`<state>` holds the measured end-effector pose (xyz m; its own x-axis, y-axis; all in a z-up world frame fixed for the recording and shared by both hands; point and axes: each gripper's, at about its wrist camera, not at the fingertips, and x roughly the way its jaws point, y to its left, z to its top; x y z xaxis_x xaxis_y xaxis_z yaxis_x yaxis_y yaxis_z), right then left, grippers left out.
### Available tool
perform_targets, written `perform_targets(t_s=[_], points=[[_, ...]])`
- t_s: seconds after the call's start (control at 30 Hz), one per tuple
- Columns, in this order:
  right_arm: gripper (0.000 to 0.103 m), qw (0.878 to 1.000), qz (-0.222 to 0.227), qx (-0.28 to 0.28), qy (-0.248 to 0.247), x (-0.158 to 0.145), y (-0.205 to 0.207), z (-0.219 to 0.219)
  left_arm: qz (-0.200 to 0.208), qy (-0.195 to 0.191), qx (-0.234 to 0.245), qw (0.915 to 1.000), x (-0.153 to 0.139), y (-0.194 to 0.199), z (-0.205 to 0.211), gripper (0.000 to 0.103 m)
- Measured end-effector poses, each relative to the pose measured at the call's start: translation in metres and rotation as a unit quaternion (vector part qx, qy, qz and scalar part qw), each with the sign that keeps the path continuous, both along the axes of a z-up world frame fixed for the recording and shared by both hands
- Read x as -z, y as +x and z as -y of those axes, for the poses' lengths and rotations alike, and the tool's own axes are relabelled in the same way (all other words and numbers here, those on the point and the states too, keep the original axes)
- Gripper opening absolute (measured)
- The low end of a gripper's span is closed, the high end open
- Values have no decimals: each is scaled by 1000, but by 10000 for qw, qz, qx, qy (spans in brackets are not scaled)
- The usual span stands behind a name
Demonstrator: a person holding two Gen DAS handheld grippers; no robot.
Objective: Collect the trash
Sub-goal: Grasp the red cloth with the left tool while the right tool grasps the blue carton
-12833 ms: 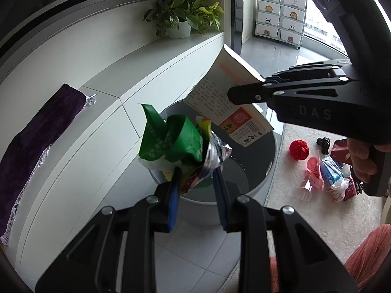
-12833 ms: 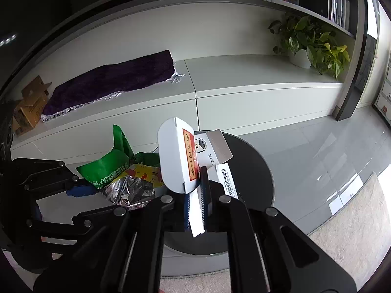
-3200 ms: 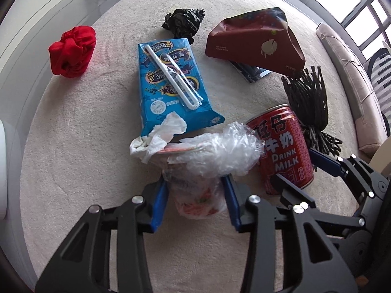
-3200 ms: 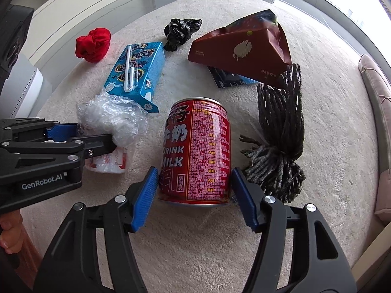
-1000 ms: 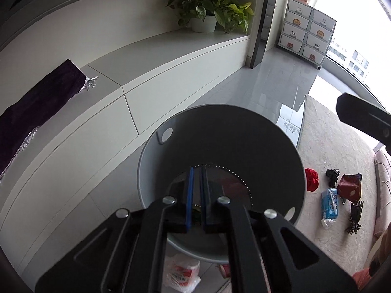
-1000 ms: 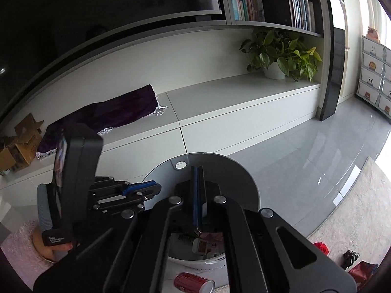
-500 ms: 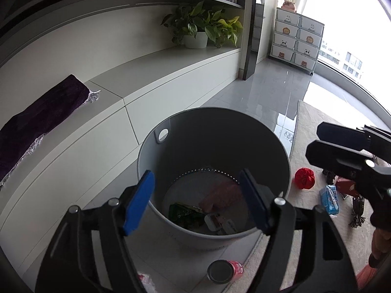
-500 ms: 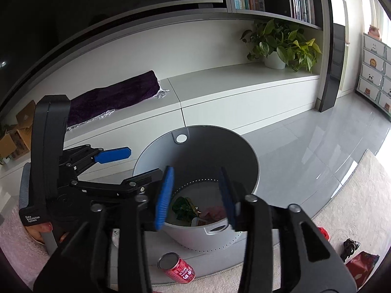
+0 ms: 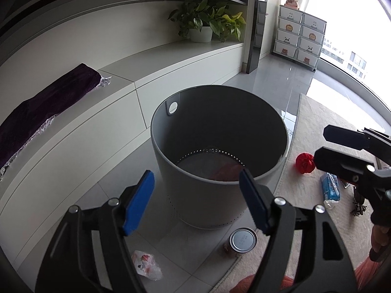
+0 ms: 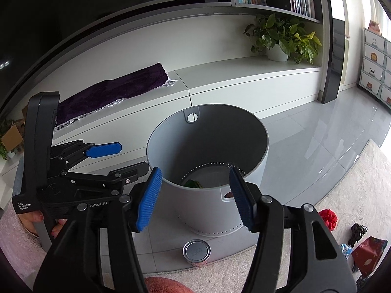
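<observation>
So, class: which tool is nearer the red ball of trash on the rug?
Right. The right tool hangs just beside the red ball; the left tool is further off, in front of the bin.

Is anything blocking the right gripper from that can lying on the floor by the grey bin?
Nothing visible does. The red metal can lies in the open in front of the round grey bin, below the open, empty right gripper.
</observation>
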<state>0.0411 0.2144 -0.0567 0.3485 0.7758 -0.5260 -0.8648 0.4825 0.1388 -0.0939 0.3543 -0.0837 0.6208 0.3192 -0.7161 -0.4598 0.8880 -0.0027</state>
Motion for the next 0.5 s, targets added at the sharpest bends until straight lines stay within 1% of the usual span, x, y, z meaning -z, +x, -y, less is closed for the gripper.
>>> perform_targets(t_s=[0.13, 0.27, 0.5], points=[[56, 10000, -15, 62, -25, 9, -6, 14, 3, 57, 48, 10000, 1, -8, 12, 72], [56, 9998, 1, 220, -6, 16, -9, 35, -15, 102, 235, 9997, 3, -6, 33, 72], [58, 9971, -60, 755, 28, 33, -4, 93, -52, 80, 801, 9967, 14, 22, 91, 72]])
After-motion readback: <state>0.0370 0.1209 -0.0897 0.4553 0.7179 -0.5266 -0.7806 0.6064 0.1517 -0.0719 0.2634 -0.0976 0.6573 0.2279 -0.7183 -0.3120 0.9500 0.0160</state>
